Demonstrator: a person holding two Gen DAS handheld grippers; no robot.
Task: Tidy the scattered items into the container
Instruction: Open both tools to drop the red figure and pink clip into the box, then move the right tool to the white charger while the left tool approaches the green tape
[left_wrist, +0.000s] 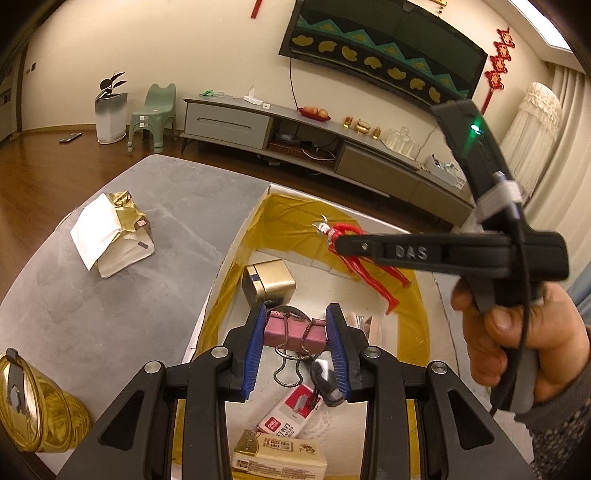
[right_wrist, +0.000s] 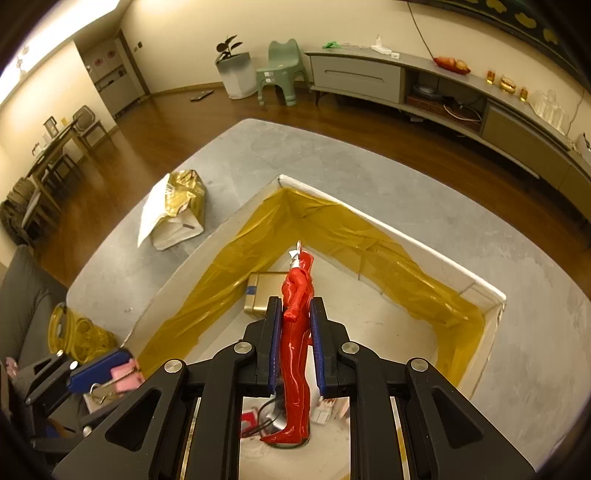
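The left gripper is clenched on a pink binder clip, its blue pads pressing the clip's two ends, and the wire handles of the clip hang down toward the lower middle of the frame. It hangs above the open white box, whose inner walls are lined with gold film. Below the clip, on the box floor, lie a red-and-white staple packet, a tan printed packet at the bottom edge and a dark small item I cannot make out. Farther up sits a small gold cube-shaped box. At the right of the frame a hand grips the other tool's handle. The right gripper is closed on a red toy figure, pinching it at the waist so that it stands lengthwise between the fingers, head toward the upper middle of the frame and feet toward the bottom; it too is held over the box, near the gold cube. Out on the grey table, in the left middle of the right wrist view, a torn gold-and-white paper bag rests apart from the box. At the lower left, a clear yellow tub of rubber bands stands at the table's edge.
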